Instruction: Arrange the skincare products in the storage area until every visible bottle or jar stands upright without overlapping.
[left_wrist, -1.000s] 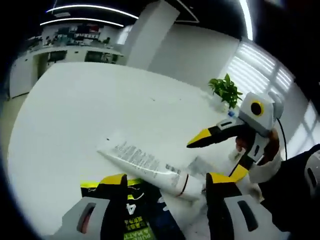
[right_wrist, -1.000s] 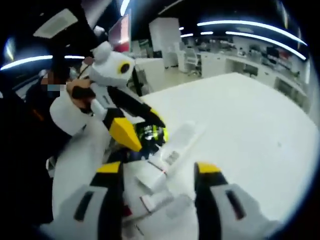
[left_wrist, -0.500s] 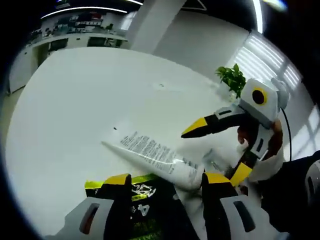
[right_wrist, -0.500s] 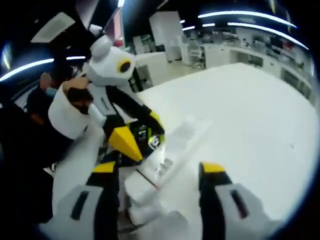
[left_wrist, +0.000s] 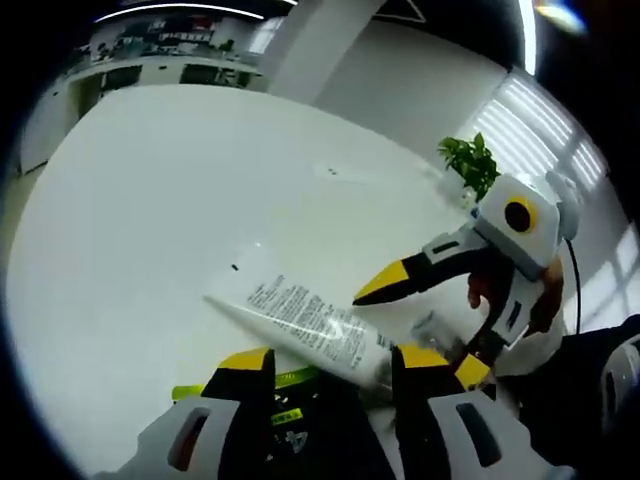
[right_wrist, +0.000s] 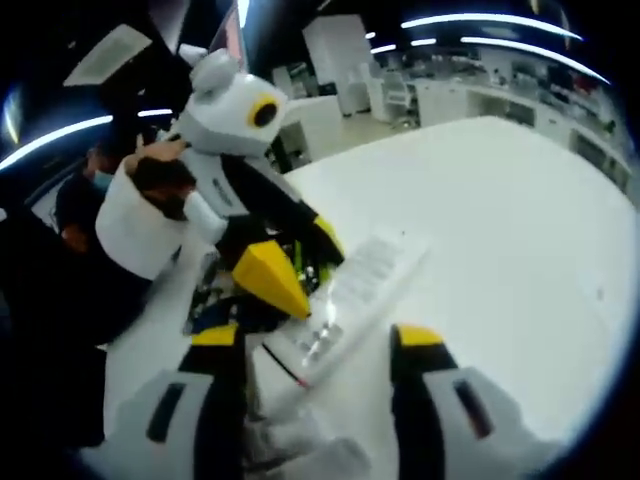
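Jaws of the left gripper (left_wrist: 325, 365) stand apart, their yellow tips low over the white table (left_wrist: 150, 200) with nothing clamped between them. A white tube (left_wrist: 300, 325) printed with dark text lies flat on the table just ahead of those tips, running slantwise, its flat crimped end pointing away toward the open table and its cap end close to the tip on the right of the left gripper view. Under the tips sits a black and yellow-green pack (left_wrist: 290, 415), partly hidden by the gripper.

Coming in from the right of the left gripper view, the right gripper (left_wrist: 415, 310) has its jaws spread, one yellow tip hovering above the tube's cap end and the other lower, beside a small clear item that is too blurred to name. A potted plant (left_wrist: 472, 165) stands far off at the table's edge.

From the right gripper view, the right gripper (right_wrist: 315, 340) is likewise spread and holds nothing; the tube (right_wrist: 355, 285) lies between and beyond its tips, and the left gripper (right_wrist: 290, 265) reaches over the dark pack (right_wrist: 300, 262) beside it, held by a person's hand (right_wrist: 160, 185).
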